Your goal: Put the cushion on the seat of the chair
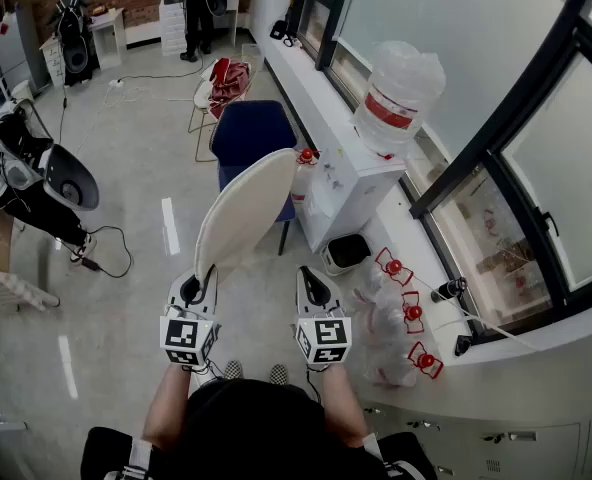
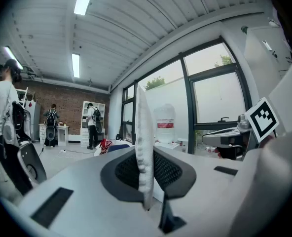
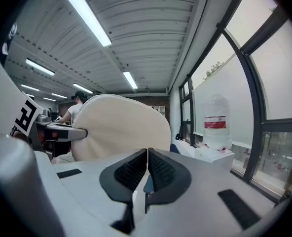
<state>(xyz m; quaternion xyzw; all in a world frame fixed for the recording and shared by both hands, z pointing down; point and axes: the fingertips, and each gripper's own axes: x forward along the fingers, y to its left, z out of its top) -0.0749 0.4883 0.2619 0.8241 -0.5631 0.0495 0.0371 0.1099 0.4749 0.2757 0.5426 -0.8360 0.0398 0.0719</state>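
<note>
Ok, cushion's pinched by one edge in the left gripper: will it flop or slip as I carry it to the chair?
Probably fairly stiff: the cushion stands out from the left gripper without drooping. Likely light, since one thin edge pinch carries it. It might pivot in that grip, so move gently.

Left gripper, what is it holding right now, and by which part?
The left gripper pinches the cream cushion by its near edge. The right gripper is shut and empty.
</note>
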